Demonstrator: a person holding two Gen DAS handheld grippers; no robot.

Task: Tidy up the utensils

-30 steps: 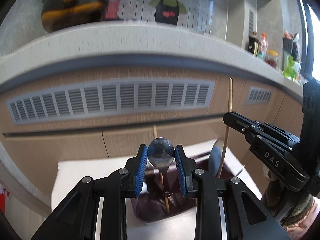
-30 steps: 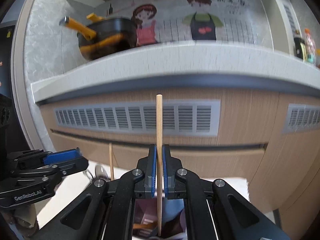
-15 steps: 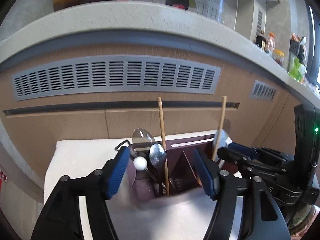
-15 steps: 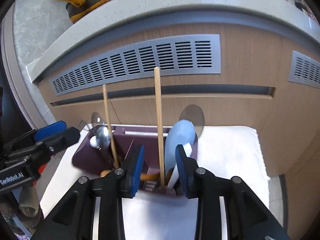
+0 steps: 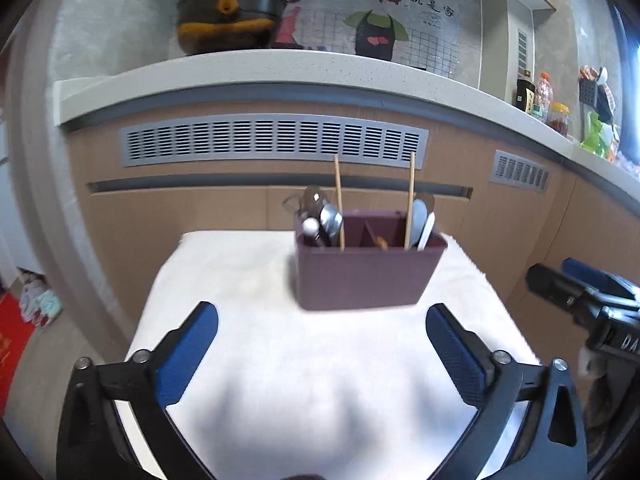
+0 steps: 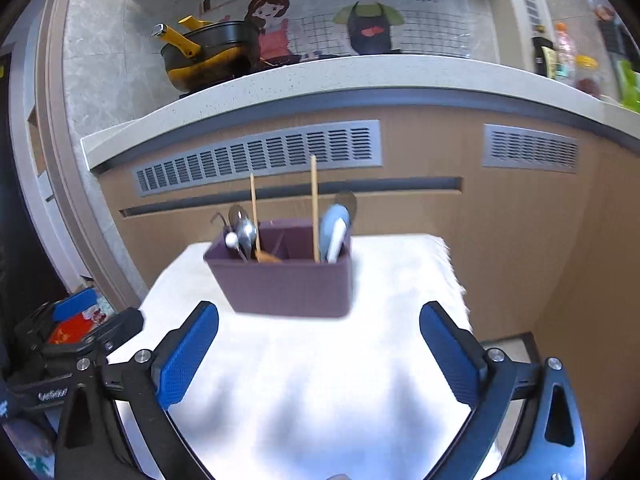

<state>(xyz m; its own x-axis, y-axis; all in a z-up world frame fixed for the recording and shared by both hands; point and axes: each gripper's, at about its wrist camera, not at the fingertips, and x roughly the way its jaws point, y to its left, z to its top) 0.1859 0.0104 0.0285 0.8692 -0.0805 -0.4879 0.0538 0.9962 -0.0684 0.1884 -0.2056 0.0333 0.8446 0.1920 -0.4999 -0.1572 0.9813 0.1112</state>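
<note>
A dark purple utensil holder (image 5: 366,276) (image 6: 288,284) stands on a white cloth (image 5: 312,376) (image 6: 320,392). Its left compartment holds metal spoons (image 5: 326,220) (image 6: 242,234) and a wooden chopstick (image 5: 339,200) (image 6: 254,212). Its right compartment holds a second chopstick (image 5: 409,200) (image 6: 315,208) and a pale blue spoon (image 5: 420,224) (image 6: 334,232). My left gripper (image 5: 320,336) is open and empty, pulled back in front of the holder. My right gripper (image 6: 318,336) is open and empty too. The right gripper's body shows at the right edge of the left wrist view (image 5: 580,300), the left gripper's at the left edge of the right wrist view (image 6: 72,344).
A wooden cabinet front with grey vents (image 5: 272,140) (image 6: 260,154) rises behind the cloth. On the counter above stand a black and yellow pan (image 5: 228,20) (image 6: 208,56) and bottles (image 5: 540,94) at the right. The floor lies beside the cloth's left edge (image 5: 40,304).
Both grippers let go of the spoon and the chopstick, opened wide and pulled back from the holder. The spoon and chopstick now stand in the holder.
</note>
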